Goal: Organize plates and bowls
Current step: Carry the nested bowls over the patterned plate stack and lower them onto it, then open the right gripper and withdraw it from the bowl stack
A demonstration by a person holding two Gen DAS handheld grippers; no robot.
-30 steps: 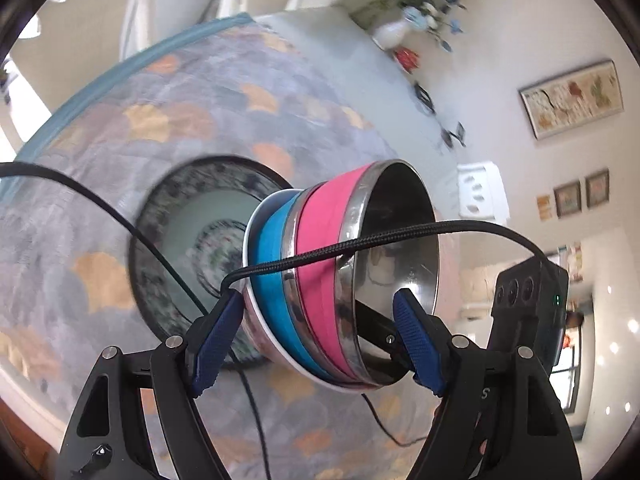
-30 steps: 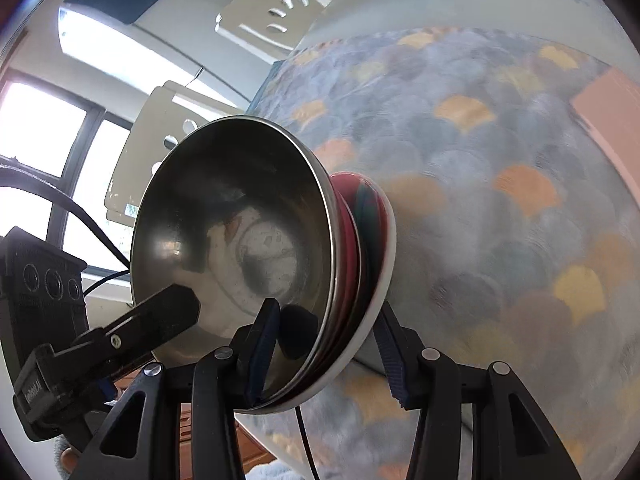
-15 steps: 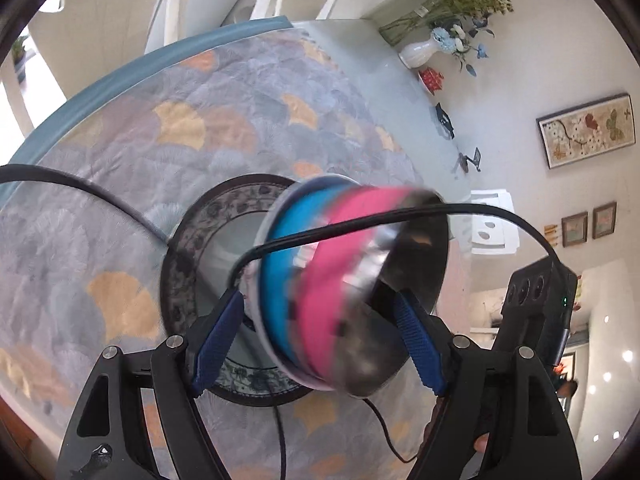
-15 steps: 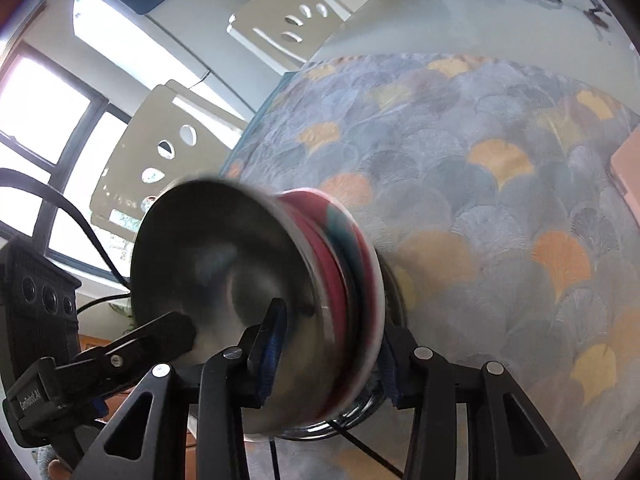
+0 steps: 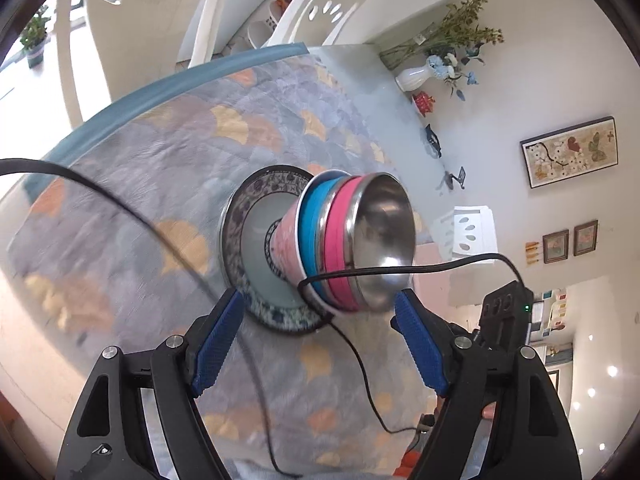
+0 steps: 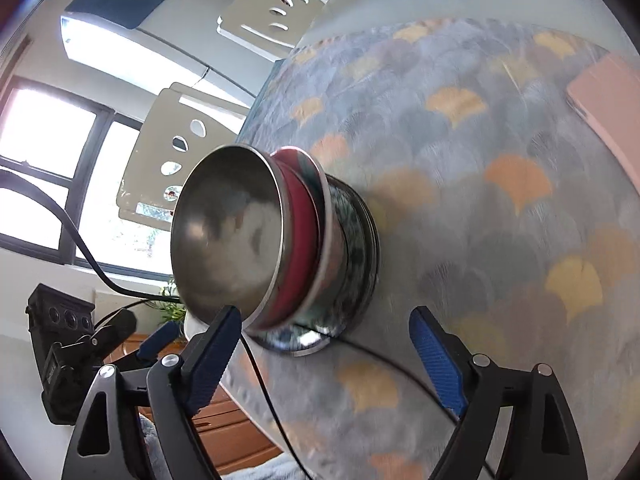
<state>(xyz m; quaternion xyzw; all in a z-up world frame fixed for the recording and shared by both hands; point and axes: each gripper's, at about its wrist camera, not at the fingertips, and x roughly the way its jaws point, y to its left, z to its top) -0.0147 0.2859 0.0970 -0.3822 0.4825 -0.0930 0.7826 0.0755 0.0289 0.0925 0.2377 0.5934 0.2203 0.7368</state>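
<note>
Both grippers have let go since a second ago: left gripper (image 5: 320, 344) and right gripper (image 6: 326, 354) jaws now wide open, holding nothing. Bowl stack (image 5: 348, 240) now sits on the patterned plate (image 5: 248, 216), mid-tablecloth (image 5: 160, 160), well off its edges. Stacking looks done. Stack axis normal to the plate, mouths opening away from the table.

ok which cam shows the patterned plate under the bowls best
The left wrist view: the patterned plate shows most of its floral rim and pale centre beneath the bowl stack. In the right wrist view the stack hides nearly all of it, leaving an edge-on sliver.
</note>
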